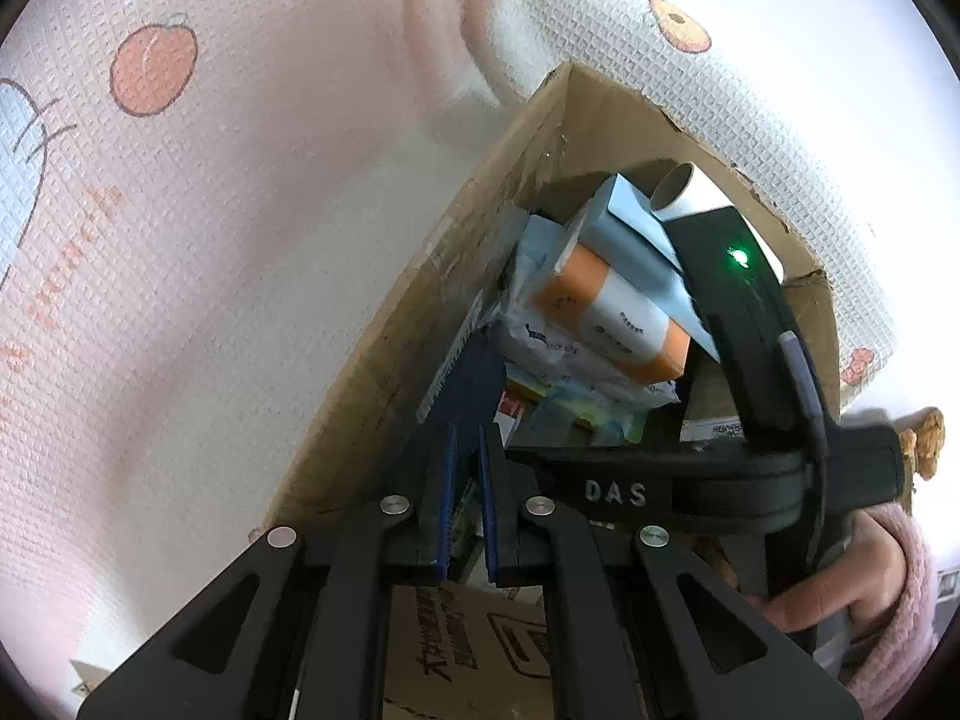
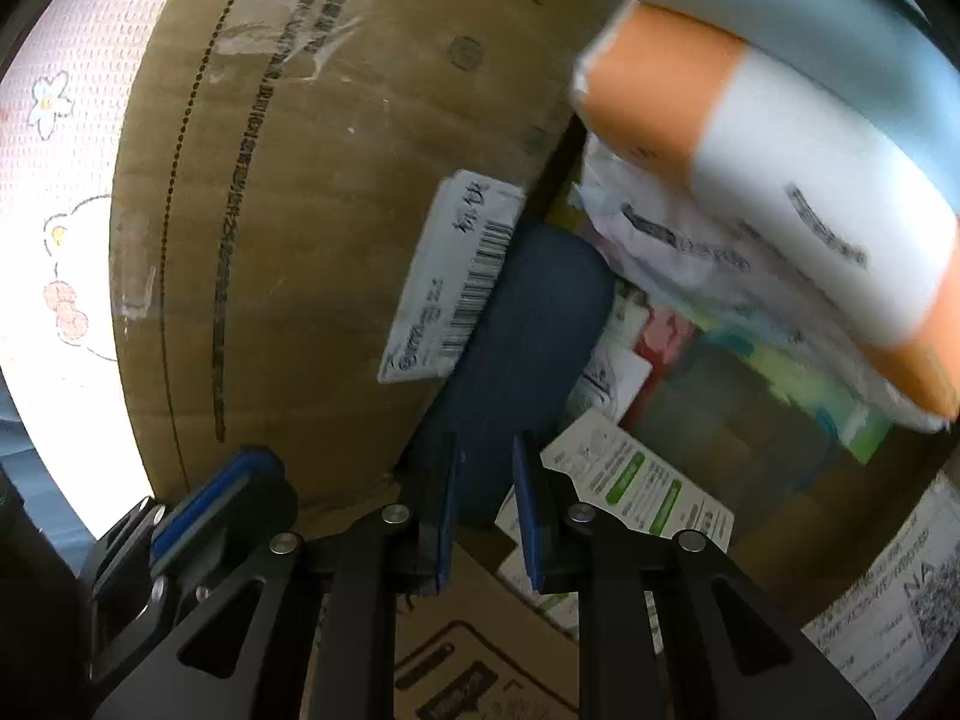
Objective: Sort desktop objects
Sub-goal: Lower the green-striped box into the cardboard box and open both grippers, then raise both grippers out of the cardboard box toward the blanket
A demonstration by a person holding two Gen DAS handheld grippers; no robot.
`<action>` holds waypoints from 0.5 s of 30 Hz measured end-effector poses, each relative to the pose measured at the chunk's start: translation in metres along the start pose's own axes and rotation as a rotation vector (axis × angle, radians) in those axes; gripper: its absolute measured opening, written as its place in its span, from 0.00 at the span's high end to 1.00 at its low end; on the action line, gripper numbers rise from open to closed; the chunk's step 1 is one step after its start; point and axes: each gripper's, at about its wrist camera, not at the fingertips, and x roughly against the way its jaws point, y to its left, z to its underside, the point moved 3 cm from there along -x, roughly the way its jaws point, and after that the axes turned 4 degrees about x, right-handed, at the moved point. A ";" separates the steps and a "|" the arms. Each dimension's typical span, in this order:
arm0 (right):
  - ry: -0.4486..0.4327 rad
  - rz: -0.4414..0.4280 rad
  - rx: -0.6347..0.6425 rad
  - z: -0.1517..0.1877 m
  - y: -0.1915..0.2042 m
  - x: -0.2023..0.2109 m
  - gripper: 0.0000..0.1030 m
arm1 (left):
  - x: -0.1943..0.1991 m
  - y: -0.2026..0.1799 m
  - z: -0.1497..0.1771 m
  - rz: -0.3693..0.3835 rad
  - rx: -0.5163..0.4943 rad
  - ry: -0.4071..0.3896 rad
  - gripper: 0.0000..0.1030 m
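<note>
An open cardboard box (image 1: 408,306) holds the sorted items. Inside it a dark blue flat object (image 2: 528,330) leans against the left inner wall (image 2: 288,210). My right gripper (image 2: 485,447) is shut on that object's lower end, a blue pad on each side of it. In the left wrist view the right gripper's black body (image 1: 618,492) reaches into the box from the right. My left gripper (image 1: 468,437) hangs over the box's near left corner, pads close together and shut. Whether they pinch anything I cannot tell. One of its blue pads (image 2: 204,498) shows in the right wrist view.
An orange-and-white carton (image 1: 606,312), a light blue box (image 1: 630,234), a white tube (image 1: 684,186) and a white plastic packet (image 1: 540,354) are piled in the box. A green-and-white leaflet (image 2: 636,480) lies on its floor. A pink fruit-print mat (image 1: 180,240) surrounds it. A hand in a pink sleeve (image 1: 840,594) shows at right.
</note>
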 end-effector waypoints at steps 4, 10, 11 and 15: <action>-0.009 0.067 -0.010 0.015 -0.004 0.009 0.85 | -0.002 -0.007 0.002 -0.003 -0.009 0.013 0.91; -0.141 0.046 0.076 0.040 0.014 0.062 0.84 | 0.001 -0.027 0.004 -0.023 -0.048 0.008 0.69; -0.164 0.086 0.098 0.044 0.016 0.073 0.84 | 0.002 -0.032 0.004 -0.025 -0.058 0.000 0.66; -0.243 0.137 0.103 0.055 0.009 0.107 0.84 | 0.007 -0.043 0.007 -0.006 -0.077 -0.002 0.65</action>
